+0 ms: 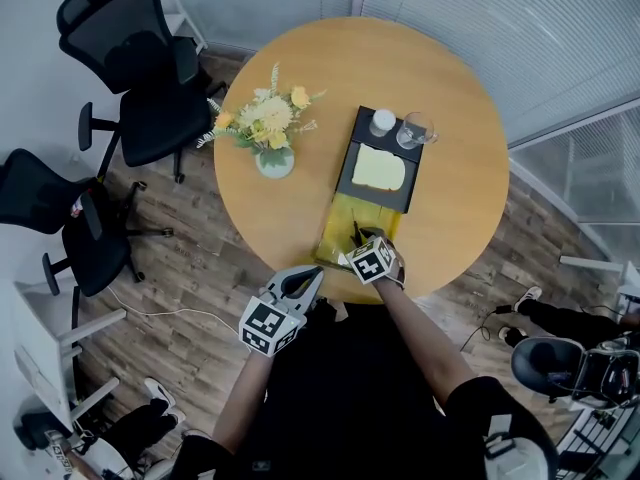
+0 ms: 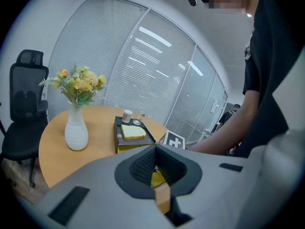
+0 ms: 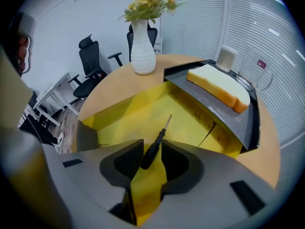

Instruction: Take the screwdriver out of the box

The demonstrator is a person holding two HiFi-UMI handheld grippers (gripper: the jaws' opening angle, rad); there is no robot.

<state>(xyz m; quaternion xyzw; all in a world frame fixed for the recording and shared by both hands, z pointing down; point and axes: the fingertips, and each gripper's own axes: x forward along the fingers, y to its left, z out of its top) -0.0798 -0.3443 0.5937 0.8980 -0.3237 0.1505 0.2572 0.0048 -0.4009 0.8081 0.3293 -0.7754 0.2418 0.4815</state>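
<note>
Screwdriver [image 3: 157, 142]: dark handle clamped between the right gripper's jaws, thin shaft pointing out over the open yellow box [image 3: 127, 114].
Right gripper [image 3: 152, 152]: closed on the screwdriver handle, above the box.
Left gripper [image 2: 155, 150]: jaws drawn together, nothing between them, just off the table's near edge.
Box: flaps open at the round table's [image 1: 455, 168] near edge, far end meeting the black tray [image 1: 347, 175].
Tray: carries a bread slice [image 1: 378, 168].
Vase [image 1: 274, 162]: white, yellow flowers, near the table's left edge.
</note>
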